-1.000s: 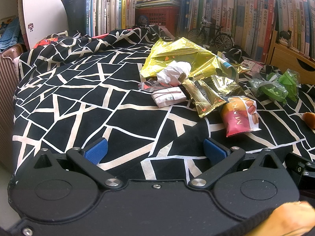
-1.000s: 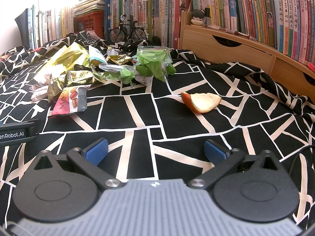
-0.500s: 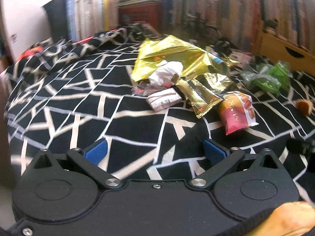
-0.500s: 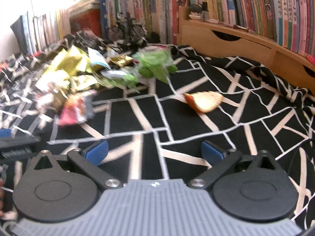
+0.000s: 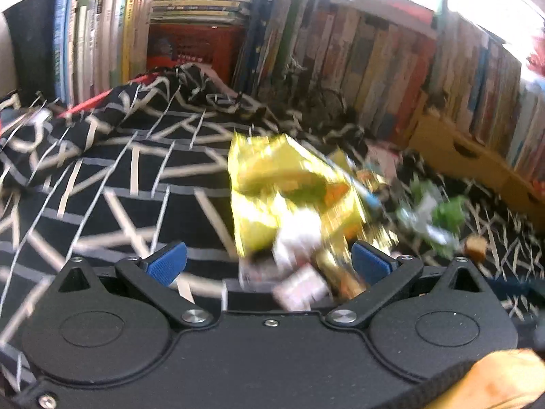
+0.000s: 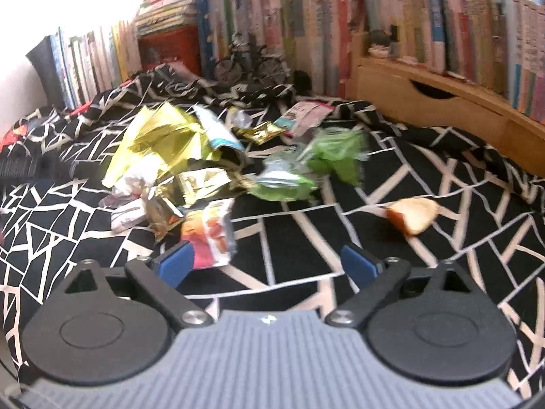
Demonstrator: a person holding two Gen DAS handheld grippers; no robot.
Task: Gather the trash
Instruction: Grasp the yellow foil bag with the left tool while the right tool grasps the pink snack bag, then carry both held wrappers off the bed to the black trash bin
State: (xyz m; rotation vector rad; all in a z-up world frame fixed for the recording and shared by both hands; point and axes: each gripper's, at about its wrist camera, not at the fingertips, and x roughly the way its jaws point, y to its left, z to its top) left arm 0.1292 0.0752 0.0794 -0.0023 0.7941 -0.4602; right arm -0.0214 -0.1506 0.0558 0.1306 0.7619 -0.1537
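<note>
Left wrist view: the left hand-held gripper (image 5: 269,262) hangs with its blue-padded fingers (image 5: 167,266) spread wide and nothing pinched, low over a black cloth with white cracked lines (image 5: 112,177). The picture is blurred. A crumpled gold foil wrapper (image 5: 289,184) lies at 12 o'clock from the gripper, with a white crumpled paper (image 5: 299,231) just below it, reaching between the fingertips. A green plastic bag (image 5: 439,214) sits at 2 o'clock, and a row of upright books (image 5: 374,68) stands behind.

Right wrist view: the right hand-held gripper (image 6: 267,266) is likewise spread and empty over the same cloth (image 6: 340,238). A red-and-white snack packet (image 6: 211,235) lies just beside its left fingertip, at 11 o'clock. The gold foil wrapper (image 6: 160,143) and white paper (image 6: 139,170) are farther off at 10 o'clock, the green plastic bag (image 6: 306,170) at 12 o'clock. An orange peel piece (image 6: 412,214) lies apart at 2 o'clock. A wooden shelf unit with drawers (image 6: 425,105) and books (image 6: 306,27) line the back.
</note>
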